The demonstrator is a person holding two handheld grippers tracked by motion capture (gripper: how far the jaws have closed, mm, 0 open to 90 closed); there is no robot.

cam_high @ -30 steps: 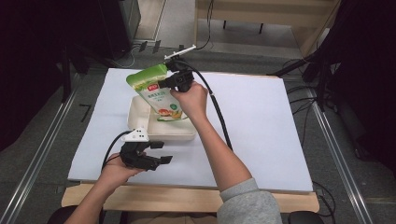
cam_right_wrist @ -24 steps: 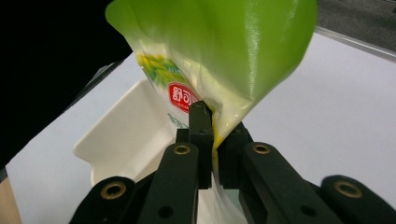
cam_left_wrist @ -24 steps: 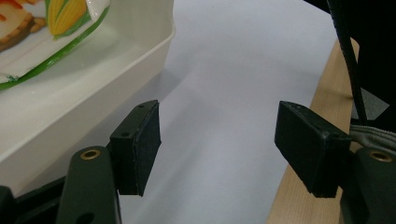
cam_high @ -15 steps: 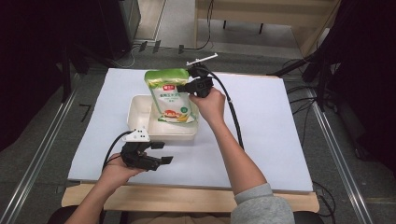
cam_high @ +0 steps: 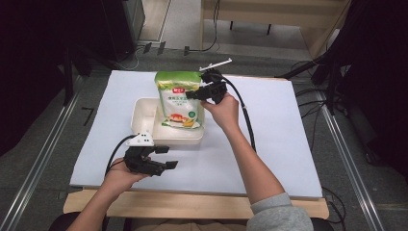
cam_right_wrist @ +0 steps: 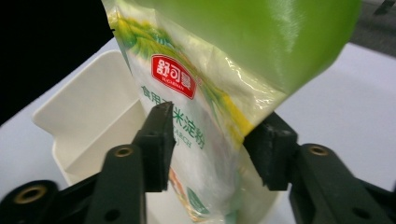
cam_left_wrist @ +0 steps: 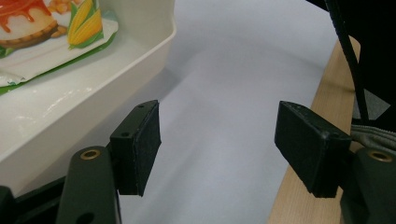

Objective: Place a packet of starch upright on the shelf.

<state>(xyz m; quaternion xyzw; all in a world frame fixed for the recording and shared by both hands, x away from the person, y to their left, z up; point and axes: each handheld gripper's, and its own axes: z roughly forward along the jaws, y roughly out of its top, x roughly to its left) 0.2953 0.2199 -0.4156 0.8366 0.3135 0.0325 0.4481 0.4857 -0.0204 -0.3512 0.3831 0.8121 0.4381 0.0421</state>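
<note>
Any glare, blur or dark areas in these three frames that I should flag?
High view: soft overall, surroundings nearly black beyond the white table. Left gripper view: the jaws are sharp, the tray casts a soft shadow. Right gripper view: glare on the green pouch, its top blurred, upper-left corner black.

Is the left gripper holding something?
No, the left gripper is open with only bare table between its jaws.

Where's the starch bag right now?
In the high view, the green starch bag stands in the white tray at table centre, pinched on its right edge by the right gripper.
</note>
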